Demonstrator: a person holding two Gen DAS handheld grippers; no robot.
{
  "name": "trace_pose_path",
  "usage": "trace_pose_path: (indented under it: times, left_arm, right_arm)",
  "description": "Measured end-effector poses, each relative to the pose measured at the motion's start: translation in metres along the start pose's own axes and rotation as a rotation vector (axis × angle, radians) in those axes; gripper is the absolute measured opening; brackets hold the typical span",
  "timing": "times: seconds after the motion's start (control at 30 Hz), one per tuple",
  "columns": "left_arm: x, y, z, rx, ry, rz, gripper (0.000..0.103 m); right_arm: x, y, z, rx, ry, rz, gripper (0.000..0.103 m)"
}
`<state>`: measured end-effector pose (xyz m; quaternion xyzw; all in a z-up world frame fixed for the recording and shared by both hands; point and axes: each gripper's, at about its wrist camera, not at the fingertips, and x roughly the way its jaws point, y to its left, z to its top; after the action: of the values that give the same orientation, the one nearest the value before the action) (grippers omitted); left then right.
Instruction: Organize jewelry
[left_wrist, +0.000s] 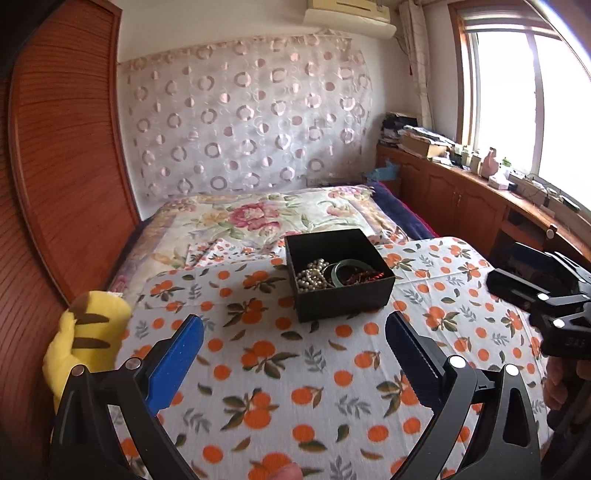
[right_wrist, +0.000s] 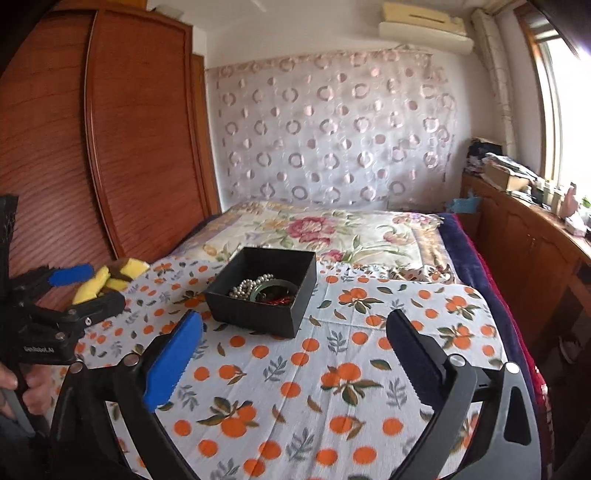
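A black open box (left_wrist: 345, 295) stands on the orange-print cloth (left_wrist: 280, 369). Inside it lie a pearl bead strand (left_wrist: 312, 275), a green bangle (left_wrist: 351, 266) and a red piece (left_wrist: 367, 276). The box also shows in the right wrist view (right_wrist: 255, 314), with the pearls (right_wrist: 251, 284), the bangle (right_wrist: 275, 286) and the red piece (right_wrist: 282, 300). My left gripper (left_wrist: 295, 332) is open and empty, just short of the box. My right gripper (right_wrist: 295, 325) is open and empty, near the box's front corner. The right gripper also shows in the left wrist view (left_wrist: 546, 306), and the left gripper in the right wrist view (right_wrist: 70, 291).
A yellow plush toy (left_wrist: 85, 343) lies at the cloth's left edge, next to a wooden wardrobe (left_wrist: 55, 184). A floral quilt (left_wrist: 266, 214) covers the bed behind the box. A wooden cabinet (left_wrist: 480, 199) with clutter runs under the window on the right.
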<state>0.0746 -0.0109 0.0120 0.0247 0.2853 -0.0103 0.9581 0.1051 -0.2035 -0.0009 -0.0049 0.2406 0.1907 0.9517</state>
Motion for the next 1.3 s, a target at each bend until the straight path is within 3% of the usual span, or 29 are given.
trace_pose_path:
  times: [0.3, 1.3]
  left_arm:
    - [-0.023, 0.001, -0.014, -0.019, -0.020, -0.005, 0.095]
    - [-0.030, 0.000, -0.019, -0.030, -0.027, -0.010, 0.095]
  right_arm:
    - [-0.030, 0.001, -0.006, 0.048, -0.032, -0.048, 0.100]
    - [-0.031, 0.008, -0.012, 0.028, -0.032, -0.047, 0.100]
